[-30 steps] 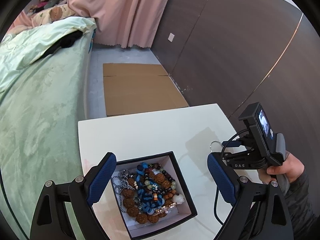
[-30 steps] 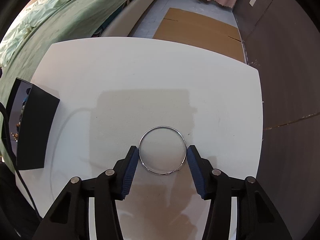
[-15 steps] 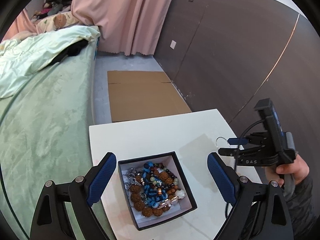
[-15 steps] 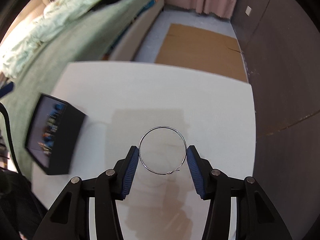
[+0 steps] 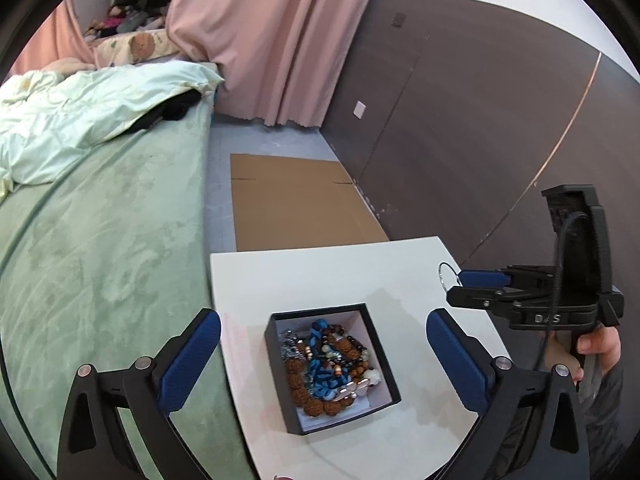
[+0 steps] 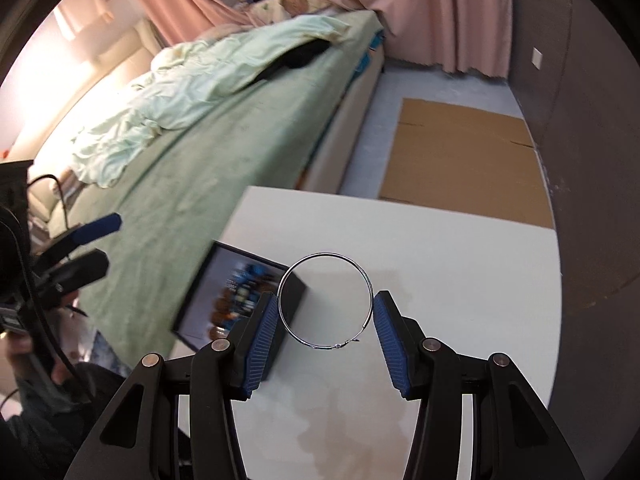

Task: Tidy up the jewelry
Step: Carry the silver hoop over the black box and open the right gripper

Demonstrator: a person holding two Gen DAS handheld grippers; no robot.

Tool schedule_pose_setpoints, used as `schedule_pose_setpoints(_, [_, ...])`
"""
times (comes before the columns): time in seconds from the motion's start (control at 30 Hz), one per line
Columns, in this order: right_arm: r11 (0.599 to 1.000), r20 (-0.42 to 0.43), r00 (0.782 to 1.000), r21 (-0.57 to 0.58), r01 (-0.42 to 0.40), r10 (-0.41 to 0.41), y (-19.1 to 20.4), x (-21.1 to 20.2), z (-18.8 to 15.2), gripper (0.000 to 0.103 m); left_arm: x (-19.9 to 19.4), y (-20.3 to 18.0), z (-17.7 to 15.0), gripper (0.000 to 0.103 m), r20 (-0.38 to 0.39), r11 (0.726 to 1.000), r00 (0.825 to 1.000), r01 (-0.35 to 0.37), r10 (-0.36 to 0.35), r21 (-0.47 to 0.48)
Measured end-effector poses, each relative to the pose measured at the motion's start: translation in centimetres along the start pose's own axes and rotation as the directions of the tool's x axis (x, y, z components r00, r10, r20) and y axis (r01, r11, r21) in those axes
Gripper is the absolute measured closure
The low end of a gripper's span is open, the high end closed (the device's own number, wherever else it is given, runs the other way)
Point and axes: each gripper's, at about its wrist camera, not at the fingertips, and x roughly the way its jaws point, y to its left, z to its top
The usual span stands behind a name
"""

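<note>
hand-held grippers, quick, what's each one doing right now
Left hand-held gripper: open, holding nothing, above the jewelry box.
Right hand-held gripper: closed on the silver hoop, lifted off the table.

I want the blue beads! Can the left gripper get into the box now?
Probably yes: the left gripper is open above the lidless box, nothing covering the blue beads.

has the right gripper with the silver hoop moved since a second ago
Yes. The right gripper, shut on the silver hoop, has lifted off the white table and swung toward the black box.

Even daylight — fisheye warp, motion-blurred box (image 6: 240, 296)
</note>
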Motion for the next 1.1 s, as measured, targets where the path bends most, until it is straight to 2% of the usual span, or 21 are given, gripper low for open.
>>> schedule_pose_setpoints(0.23, [0.998, 0.018, 0.999, -0.038, -0.051, 0.051, 2.9, 0.4, 0.8, 0.053, -0.4, 1.9, -0.2, 0.0, 0.005, 0.999, 0.999, -0.034, 0.034, -0.027])
schedule_pose_setpoints(0.53, [0.99, -0.029, 0.992, -0.07, -0.121, 0.119, 6.3, 3.1, 1.1, 0.052, -0.5, 3.6, -0.3, 0.0, 0.004, 0.998, 0.999, -0.05, 0.05, -0.038])
schedule_pose_setpoints(0.77, [0.986, -0.073, 0.986, -0.056, -0.157, 0.152, 7.4, 5.0, 0.6, 0.052, -0.4, 4.4, -0.5, 0.0, -0.012, 0.998, 0.998, -0.059, 0.059, -0.033])
schedule_pose_setpoints(0.87, [0.987, -0.096, 0.983, -0.037, -0.159, 0.155, 7.3, 6.0, 0.6, 0.05, -0.3, 4.8, -0.6, 0.0, -0.022, 0.997, 0.998, -0.064, 0.063, -0.049])
schedule_pose_setpoints(0.93, [0.984, -0.116, 0.978, -0.009, -0.176, 0.174, 6.8, 6.6, 0.5, 0.041, -0.4, 5.2, -0.6, 0.0, -0.024, 0.996, 0.998, -0.066, 0.065, -0.065])
schedule_pose_setpoints(1.07, [0.981, -0.124, 0.973, 0.022, -0.192, 0.193, 6.2, 6.4, 0.6, 0.037, -0.6, 5.6, -0.6, 0.0, -0.017, 0.995, 0.998, -0.059, 0.058, -0.08])
schedule_pose_setpoints(1.1, [0.983, -0.116, 0.976, 0.018, -0.183, 0.184, 6.2, 6.2, 0.6, 0.03, -0.6, 5.6, -0.6, 0.0, -0.017, 0.995, 0.998, -0.058, 0.057, -0.08])
